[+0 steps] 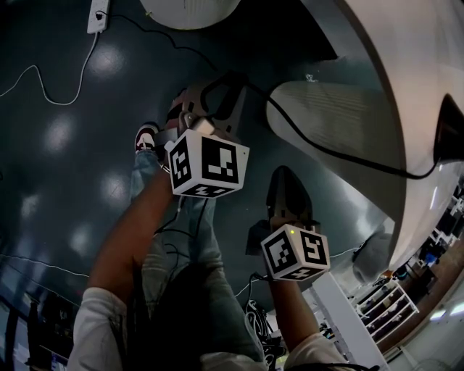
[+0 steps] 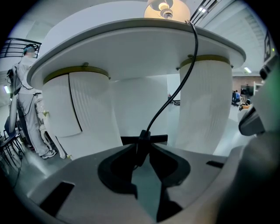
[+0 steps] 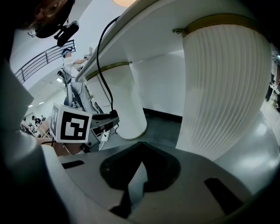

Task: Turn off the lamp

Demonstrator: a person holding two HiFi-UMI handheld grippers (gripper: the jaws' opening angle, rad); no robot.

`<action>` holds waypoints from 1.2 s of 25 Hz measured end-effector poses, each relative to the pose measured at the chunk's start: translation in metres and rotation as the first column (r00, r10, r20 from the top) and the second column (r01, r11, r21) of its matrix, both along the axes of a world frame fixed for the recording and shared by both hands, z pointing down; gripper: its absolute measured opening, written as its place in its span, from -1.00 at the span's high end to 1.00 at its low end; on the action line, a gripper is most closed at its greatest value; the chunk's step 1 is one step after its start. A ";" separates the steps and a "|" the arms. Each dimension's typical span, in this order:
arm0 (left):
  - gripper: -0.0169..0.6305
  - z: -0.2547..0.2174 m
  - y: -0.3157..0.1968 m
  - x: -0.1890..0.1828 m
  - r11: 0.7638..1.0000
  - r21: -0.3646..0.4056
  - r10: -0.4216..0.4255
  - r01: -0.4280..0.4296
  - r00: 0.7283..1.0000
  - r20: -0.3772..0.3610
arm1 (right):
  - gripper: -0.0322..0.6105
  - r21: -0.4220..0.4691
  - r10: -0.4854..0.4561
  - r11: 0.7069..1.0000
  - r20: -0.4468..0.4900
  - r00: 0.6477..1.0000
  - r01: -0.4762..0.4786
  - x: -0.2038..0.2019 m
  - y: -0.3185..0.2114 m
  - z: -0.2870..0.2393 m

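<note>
The lamp (image 2: pixel 166 8) glows on top of the white round table (image 2: pixel 144 48). Its black cord (image 2: pixel 175 92) hangs over the table edge and ends at an inline switch (image 2: pixel 142 141). My left gripper (image 2: pixel 141 148) is shut on that switch, one jaw tip on each side of it. In the head view the left gripper (image 1: pixel 217 98) holds the cord (image 1: pixel 326 148) out over the floor, beside the table (image 1: pixel 413 65). My right gripper (image 1: pixel 288 190) hangs lower and to the right of it. In its own view the right gripper (image 3: pixel 141 144) is shut with nothing in it.
Fluted white table legs (image 2: pixel 205 105) stand right ahead. A person in white (image 2: pixel 26 100) stands at the far left. A power strip (image 1: pixel 98 16) and a white cable lie on the dark floor. My own leg and shoe (image 1: pixel 147 138) are below the left gripper. Shelving (image 1: pixel 395 304) stands at the lower right.
</note>
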State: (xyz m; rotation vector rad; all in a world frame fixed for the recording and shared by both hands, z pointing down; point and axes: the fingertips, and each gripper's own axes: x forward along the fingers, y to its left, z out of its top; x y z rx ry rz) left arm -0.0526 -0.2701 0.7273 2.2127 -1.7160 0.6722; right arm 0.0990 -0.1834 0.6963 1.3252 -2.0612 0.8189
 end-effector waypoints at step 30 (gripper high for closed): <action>0.71 -0.006 0.008 -0.005 1.000 0.002 0.021 -0.021 0.996 -0.086 | 0.90 -0.014 -0.001 1.000 -0.009 1.000 0.001 -0.014 0.005 0.001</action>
